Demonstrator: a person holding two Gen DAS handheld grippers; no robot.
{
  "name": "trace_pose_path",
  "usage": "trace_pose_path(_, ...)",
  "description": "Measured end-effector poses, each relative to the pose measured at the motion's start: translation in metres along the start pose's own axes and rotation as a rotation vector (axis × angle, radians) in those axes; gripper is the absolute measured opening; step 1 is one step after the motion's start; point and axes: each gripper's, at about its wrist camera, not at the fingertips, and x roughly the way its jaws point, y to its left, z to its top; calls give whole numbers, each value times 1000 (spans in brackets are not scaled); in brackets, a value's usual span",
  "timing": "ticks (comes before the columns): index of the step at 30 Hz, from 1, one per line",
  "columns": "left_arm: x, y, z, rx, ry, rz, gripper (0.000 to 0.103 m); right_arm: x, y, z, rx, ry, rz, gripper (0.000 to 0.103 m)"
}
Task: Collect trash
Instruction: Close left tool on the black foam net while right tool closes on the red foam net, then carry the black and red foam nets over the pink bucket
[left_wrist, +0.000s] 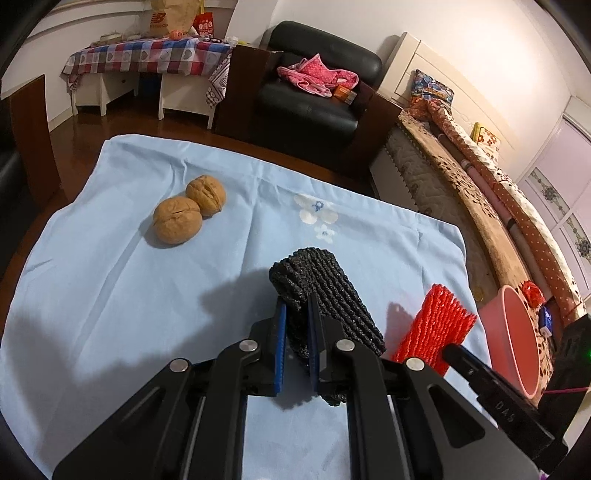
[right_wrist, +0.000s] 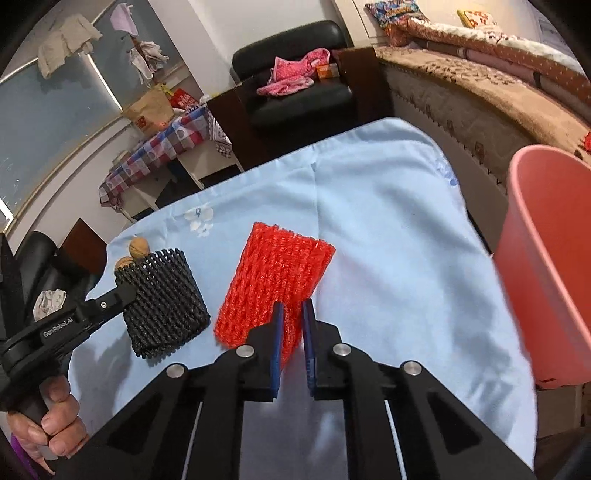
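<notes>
Left gripper (left_wrist: 295, 310), marked "GenRobot.AI", clamps black foam net (left_wrist: 325, 295); right gripper (right_wrist: 293, 314) clamps red net (right_wrist: 273, 273).

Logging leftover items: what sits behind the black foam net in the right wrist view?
Two walnuts peek over the black foam net held in the left claw, resting on the blue cloth. Their lower parts are hidden; whether they touch the net cannot be told.
</notes>
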Motion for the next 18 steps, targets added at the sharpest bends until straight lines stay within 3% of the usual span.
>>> trace_pose_path(18,-18,-56,-13,142,-4,-16,10,-66,-22,-9,-40,-85,-37,9)
